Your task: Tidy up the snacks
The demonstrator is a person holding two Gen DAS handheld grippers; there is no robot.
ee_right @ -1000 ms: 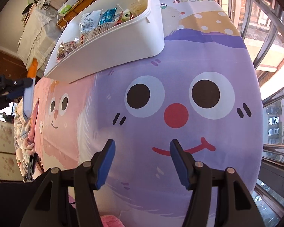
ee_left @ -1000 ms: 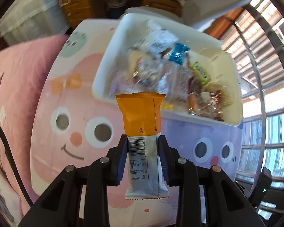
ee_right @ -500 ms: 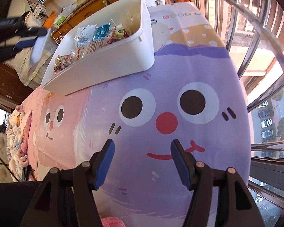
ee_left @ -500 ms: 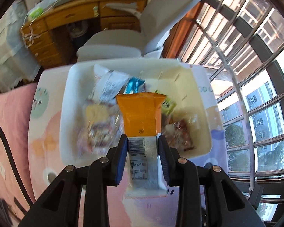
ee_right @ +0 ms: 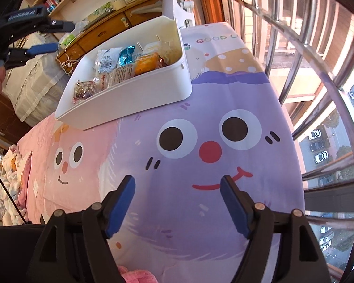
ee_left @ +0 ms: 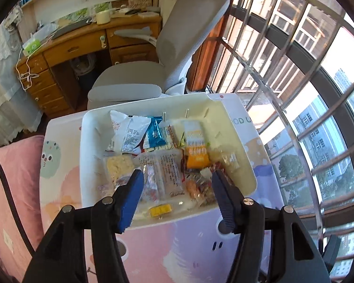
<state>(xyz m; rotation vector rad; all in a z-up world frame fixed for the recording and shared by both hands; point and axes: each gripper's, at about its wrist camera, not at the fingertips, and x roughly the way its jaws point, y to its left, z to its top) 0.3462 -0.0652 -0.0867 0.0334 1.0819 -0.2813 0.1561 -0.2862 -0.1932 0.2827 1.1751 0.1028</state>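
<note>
A white bin [ee_left: 87,146] holds several wrapped snacks. The orange and white snack bar [ee_left: 195,145] lies in it, right of a blue packet [ee_left: 156,134]. My left gripper [ee_left: 177,194] is open and empty, above the bin's near side. In the right wrist view the bin [ee_right: 134,101] sits at the far left of the table, with the orange bar [ee_right: 145,64] inside and the left gripper [ee_right: 59,35] held above its left end. My right gripper [ee_right: 178,204] is open and empty over the purple face on the tablecloth [ee_right: 200,188].
A grey office chair [ee_left: 167,54] and a wooden desk [ee_left: 66,54] stand beyond the table. Barred windows [ee_left: 306,94] run along the right. A pink blanket [ee_left: 9,188] lies to the left of the table.
My left gripper opened and let go of the orange and white bar, which now lies in the bin. The left gripper also rose over the bin. The right gripper barely moved.
</note>
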